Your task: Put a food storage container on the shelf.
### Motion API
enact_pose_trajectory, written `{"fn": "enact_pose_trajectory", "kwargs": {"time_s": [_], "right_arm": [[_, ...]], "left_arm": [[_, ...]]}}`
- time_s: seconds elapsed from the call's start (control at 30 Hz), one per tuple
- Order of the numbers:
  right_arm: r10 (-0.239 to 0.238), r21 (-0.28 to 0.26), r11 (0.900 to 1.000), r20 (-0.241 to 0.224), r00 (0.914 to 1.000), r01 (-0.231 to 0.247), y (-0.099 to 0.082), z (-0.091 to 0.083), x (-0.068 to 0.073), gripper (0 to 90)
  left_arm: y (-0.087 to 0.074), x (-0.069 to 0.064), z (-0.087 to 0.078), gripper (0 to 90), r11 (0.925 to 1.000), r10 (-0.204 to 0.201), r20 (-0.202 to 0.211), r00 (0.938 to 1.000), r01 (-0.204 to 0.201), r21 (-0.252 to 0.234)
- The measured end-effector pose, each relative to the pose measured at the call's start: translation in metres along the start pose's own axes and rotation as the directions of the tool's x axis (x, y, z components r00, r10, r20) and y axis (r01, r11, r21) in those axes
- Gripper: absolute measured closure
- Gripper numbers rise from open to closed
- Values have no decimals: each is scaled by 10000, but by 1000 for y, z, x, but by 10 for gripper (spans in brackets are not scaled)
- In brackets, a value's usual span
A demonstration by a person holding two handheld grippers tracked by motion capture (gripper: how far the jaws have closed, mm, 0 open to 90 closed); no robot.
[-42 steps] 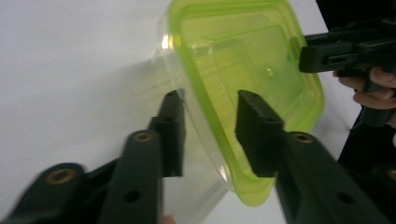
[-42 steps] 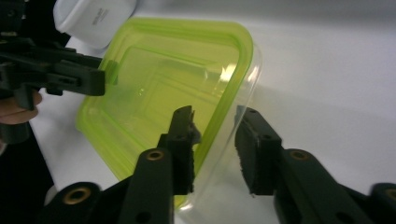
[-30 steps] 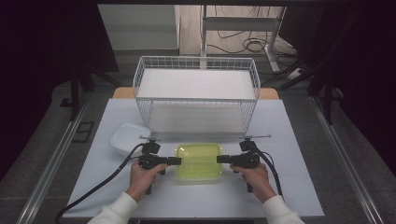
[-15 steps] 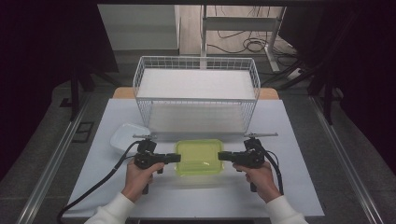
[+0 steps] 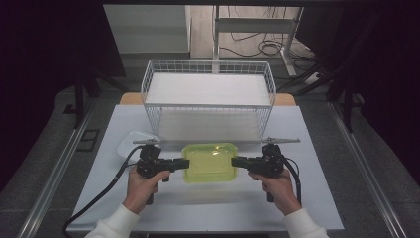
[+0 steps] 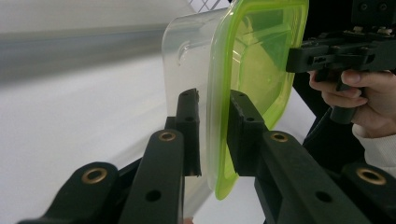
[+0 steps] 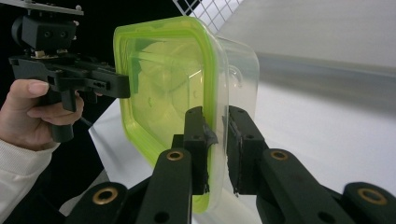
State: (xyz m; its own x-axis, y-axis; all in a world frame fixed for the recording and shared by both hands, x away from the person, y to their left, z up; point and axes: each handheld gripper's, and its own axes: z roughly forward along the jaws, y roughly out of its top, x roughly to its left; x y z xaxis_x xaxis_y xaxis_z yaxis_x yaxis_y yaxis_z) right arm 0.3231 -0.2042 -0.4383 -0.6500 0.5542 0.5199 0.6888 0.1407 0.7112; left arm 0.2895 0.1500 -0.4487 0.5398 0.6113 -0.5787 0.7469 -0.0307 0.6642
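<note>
So the desk (image 5: 208,208) is the biggest thing here, white top, with the wire basket (image 5: 208,94) sitting well ahead of both grippers at the far side. Between the two grippers is the clear container with the lime-green lid (image 5: 209,162), and behind the left gripper, off toward the basket side, there's a white lid-looking piece (image 5: 130,142) lying flat.

What's changed: a second ago the container sat a bit farther forward, and it now looks drawn slightly toward the person, maybe lifted, though I can't tell for sure whether it's off the desk.

The left gripper (image 6: 212,135) is clamped on the rim at one short end, one jaw on the clear wall side, the other on the green lid. The right gripper (image 7: 215,144) is doing the same on the opposite end. My guess is it's a two-handed carry, probably headed for the basket next.
</note>
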Motion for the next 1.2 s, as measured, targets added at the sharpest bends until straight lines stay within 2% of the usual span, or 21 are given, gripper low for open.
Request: {"fn": "enact_pose_trajectory", "kwargs": {"time_s": [0.13,0.3,0.4,0.6,0.77,0.93,1.03,1.2], "right_arm": [[-166,-74,9998,1,9999,166,5,-2,3,783],[-280,-114,9995,93,9996,281,11,-2,4,781],[-311,-259,9992,62,9995,313,18,-5,5,781],[-504,-580,9971,-15,9987,502,37,-11,9,780],[-600,-828,9948,-70,9982,592,47,-16,12,780],[-686,-941,9933,-101,9976,674,56,-19,14,779],[-796,-959,9923,-85,9968,784,65,-21,16,779],[-933,-1003,9907,-103,9956,918,83,-19,16,778]], "left_arm": [[5,0,-1,766,9999,147,-93,9998,-147,62],[12,1,0,769,9999,122,-78,9999,-122,18],[22,-1,-4,768,9997,235,42,9997,-234,-78],[44,-10,-11,769,9980,533,-83,9985,-535,-325],[55,-15,-16,769,9964,723,-114,9973,-727,-431],[66,-16,-19,769,9961,698,17,9976,-696,-551],[75,-17,-22,769,9947,819,-49,9966,-820,-617],[88,-11,-24,770,9947,701,78,9975,-693,-761]]}}
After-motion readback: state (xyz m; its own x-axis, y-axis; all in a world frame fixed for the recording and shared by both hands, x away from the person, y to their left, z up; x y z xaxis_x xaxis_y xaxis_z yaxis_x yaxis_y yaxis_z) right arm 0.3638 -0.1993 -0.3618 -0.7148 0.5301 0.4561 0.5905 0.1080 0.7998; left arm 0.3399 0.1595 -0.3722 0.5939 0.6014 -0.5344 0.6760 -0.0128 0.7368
